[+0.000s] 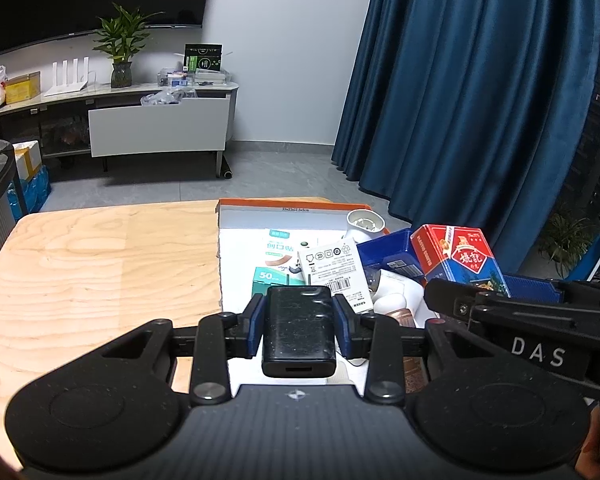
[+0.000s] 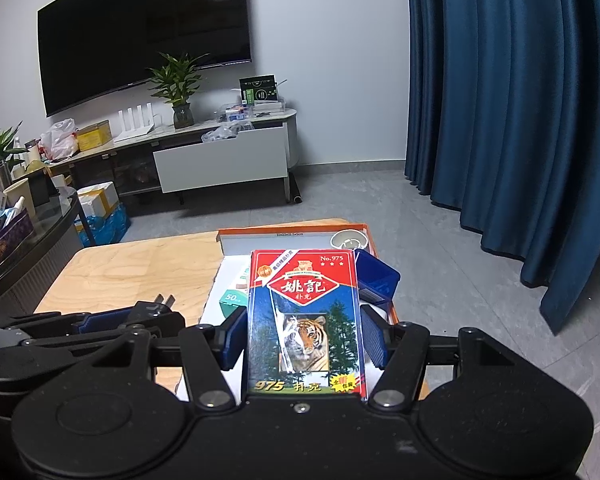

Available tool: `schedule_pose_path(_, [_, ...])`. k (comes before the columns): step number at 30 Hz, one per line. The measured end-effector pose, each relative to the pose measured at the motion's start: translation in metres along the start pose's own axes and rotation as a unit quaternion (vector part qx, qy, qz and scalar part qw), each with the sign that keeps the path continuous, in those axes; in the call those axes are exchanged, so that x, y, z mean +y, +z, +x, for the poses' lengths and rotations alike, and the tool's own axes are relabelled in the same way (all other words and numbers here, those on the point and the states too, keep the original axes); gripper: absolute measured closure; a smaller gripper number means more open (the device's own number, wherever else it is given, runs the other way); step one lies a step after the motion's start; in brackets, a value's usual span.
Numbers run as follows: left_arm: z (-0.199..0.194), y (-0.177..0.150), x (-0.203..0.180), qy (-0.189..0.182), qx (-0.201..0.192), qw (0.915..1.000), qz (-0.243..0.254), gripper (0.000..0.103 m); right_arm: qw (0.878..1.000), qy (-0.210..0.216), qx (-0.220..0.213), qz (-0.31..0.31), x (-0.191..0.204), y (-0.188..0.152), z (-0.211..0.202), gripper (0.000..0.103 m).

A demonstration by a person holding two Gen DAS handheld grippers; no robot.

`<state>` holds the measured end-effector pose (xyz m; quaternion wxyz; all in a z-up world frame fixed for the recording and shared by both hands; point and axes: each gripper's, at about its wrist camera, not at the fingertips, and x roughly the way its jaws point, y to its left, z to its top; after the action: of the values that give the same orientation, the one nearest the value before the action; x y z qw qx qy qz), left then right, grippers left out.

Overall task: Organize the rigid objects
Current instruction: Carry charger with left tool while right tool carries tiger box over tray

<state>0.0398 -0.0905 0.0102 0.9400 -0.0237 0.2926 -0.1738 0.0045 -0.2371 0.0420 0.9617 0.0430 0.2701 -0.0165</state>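
Behind the pale wooden table [image 1: 80, 264], low centre of frame, the orange-rimmed tray [image 1: 284, 203] already holds several boxes, while the left gripper [image 1: 299, 322] clamps a black charger [image 1: 299, 330] and the right gripper [image 2: 305, 338] grips a playing-card box [image 2: 305, 320], both seemingly awaiting placement.

Both views are dim and cool-toned, lit evenly from overhead, with soft shadows beyond the tongs under the white cabinet [image 1: 158, 130]. Fisheye bending curves the dark TV screen [image 2: 140, 32] and blue curtain [image 1: 480, 100] toward black corners. Close parts below the tongs look slightly soft and grainy; glare is faint.
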Motion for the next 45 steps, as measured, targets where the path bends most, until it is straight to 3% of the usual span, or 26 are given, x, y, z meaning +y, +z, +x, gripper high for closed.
schedule_pose_path(25, [0.011, 0.001, 0.004, 0.001, 0.012, 0.9999, -0.009, 0.067, 1.000, -0.003, 0.008, -0.005, 0.000, -0.001, 0.011, 0.032])
schedule_pose_path(39, [0.019, 0.002, 0.007, 0.000, 0.018, 0.9997, -0.015, 0.067, 0.998, -0.063, 0.004, 0.028, -0.045, -0.008, 0.010, 0.032])
schedule_pose_path(45, [0.021, 0.001, 0.005, -0.005, 0.020, 0.9997, -0.012, 0.067, 0.998, -0.054, 0.011, 0.029, -0.045, -0.012, 0.011, 0.032])
